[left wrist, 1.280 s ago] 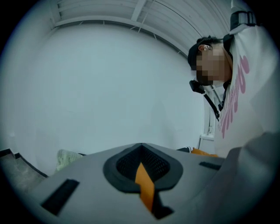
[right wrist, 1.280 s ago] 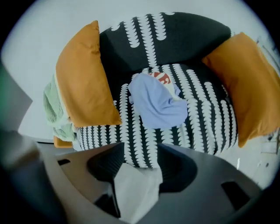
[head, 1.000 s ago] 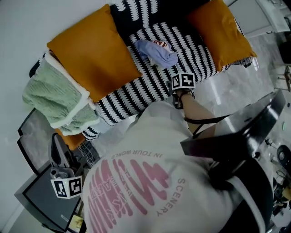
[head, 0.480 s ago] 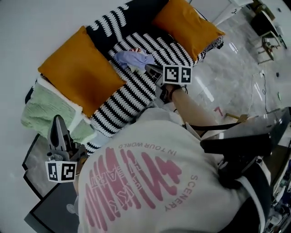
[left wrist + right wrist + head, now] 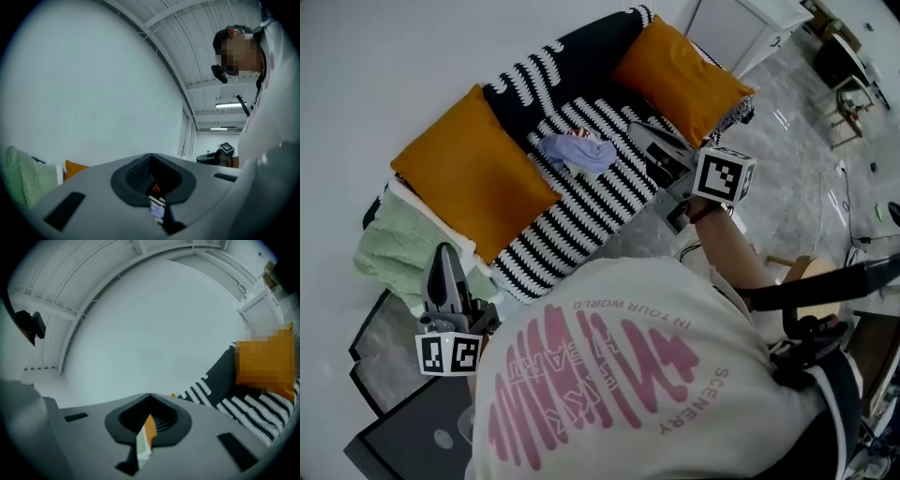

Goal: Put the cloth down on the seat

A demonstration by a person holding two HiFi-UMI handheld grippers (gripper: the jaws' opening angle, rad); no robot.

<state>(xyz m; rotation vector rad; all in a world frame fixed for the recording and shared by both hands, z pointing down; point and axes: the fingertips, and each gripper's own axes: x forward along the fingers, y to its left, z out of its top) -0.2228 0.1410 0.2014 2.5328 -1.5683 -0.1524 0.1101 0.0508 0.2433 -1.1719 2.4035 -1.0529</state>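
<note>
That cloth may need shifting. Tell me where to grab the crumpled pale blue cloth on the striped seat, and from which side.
Probably pinch the raised fold at the middle of the crumpled pale blue cloth, coming down from above on the open front side. It lies heaped on the black-and-white striped seat, with big orange cushions flanking it.

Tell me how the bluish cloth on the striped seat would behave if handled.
The cloth lies crumpled in soft folds, so it would probably sag floppily. It looks thin, likely light. Pushed across the striped seat, it may bunch, not slide.
</note>
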